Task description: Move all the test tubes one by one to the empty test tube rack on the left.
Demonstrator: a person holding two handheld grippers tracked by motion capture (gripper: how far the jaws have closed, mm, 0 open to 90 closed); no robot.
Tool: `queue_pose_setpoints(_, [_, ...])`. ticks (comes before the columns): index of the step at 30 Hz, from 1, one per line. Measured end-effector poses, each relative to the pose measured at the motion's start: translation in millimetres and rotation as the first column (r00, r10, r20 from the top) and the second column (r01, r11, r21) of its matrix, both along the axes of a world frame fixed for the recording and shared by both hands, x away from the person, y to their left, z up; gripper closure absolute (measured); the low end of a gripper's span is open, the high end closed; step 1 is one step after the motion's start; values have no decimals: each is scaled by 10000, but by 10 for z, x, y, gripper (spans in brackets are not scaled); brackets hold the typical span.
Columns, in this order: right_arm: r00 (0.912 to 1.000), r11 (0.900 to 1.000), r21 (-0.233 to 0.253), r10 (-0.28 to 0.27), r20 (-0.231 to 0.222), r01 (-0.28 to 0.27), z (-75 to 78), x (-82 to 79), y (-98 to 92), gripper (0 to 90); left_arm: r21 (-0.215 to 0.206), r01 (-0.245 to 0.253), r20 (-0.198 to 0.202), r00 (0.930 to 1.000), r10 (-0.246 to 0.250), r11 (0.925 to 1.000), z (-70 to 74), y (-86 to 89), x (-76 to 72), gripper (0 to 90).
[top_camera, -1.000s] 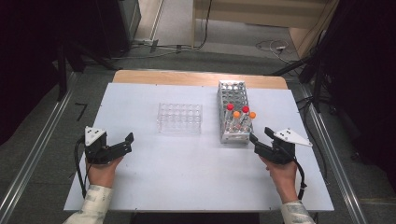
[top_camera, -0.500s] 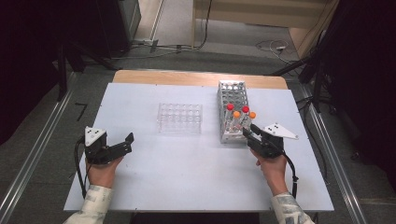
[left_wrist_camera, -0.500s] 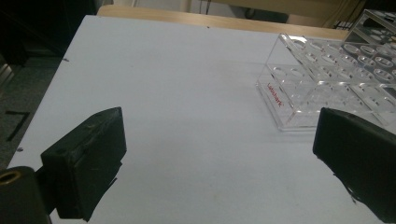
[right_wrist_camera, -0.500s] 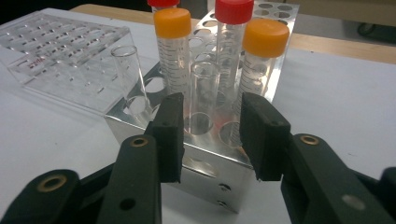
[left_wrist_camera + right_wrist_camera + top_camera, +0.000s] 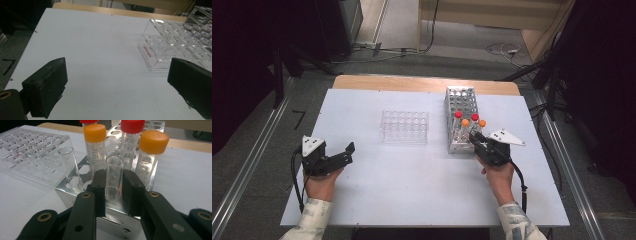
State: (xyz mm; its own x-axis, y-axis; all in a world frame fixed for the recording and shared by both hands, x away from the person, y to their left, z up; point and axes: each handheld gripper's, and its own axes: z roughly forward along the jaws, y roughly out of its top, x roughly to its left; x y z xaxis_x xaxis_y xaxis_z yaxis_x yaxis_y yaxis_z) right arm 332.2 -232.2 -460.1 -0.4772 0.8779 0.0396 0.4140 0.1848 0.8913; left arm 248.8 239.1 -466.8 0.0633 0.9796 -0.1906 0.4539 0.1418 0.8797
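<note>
While the white tabletop point(image 5: 412, 200) stands on a grey floor between two metal rails, with dark equipment and loose cables beyond its far wooden edge, all positions below refer to the metal rack point(image 5: 460, 120).

The metal rack stands right of the tabletop's centre. A clear plastic rack point(image 5: 405, 126) lies just beside it on the left, apart from it, and its wells are empty.

The right gripper point(image 5: 111, 187) sits at the near end of the metal rack. Its fingers point(image 5: 98, 188) are clenched on an uncapped clear tube point(image 5: 113, 176) that stands upright in the near row, one finger touching each side of the glass.

The left gripper point(image 5: 341, 155) rests on the tabletop well to the left of the metal rack, nearer than the clear plastic rack. Its fingers point(image 5: 47, 85) are released, spread wide, with bare tabletop between them.

Count in the metal rack: two orange-capped tubes point(image 5: 95, 147), two red-capped tubes point(image 5: 132, 142), and two uncapped clear tubes. The second uncapped tube point(image 5: 67, 165) stands at the near left corner.
</note>
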Motion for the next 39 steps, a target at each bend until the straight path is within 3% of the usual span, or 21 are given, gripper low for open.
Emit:
queue_pose_setpoints(11, [9997, 9999, -139, -15, 246, 19, 3, -4, 49, 729, 25, 59, -1, 10000, -59, 10000, 2, -13, -1, 30])
queue_pose_setpoints(19, [9939, 9998, 170, -99, 1097, 80, 279, -117, -6, 732, 35, 142, -28, 9999, -142, 9999, 7, -40, -6, 30])
queue_pose_setpoints(26, [9886, 9983, 570, 0, 1504, -87, 500, -232, -53, 734, 2, 204, -25, 9998, -204, 9998, 12, -53, -5, 30])
queue_pose_setpoints(39, [9903, 9949, 570, 763, 1157, -833, 531, -376, 28, 734, 36, 363, -29, 9993, -363, 9993, 50, -136, -15, 30])
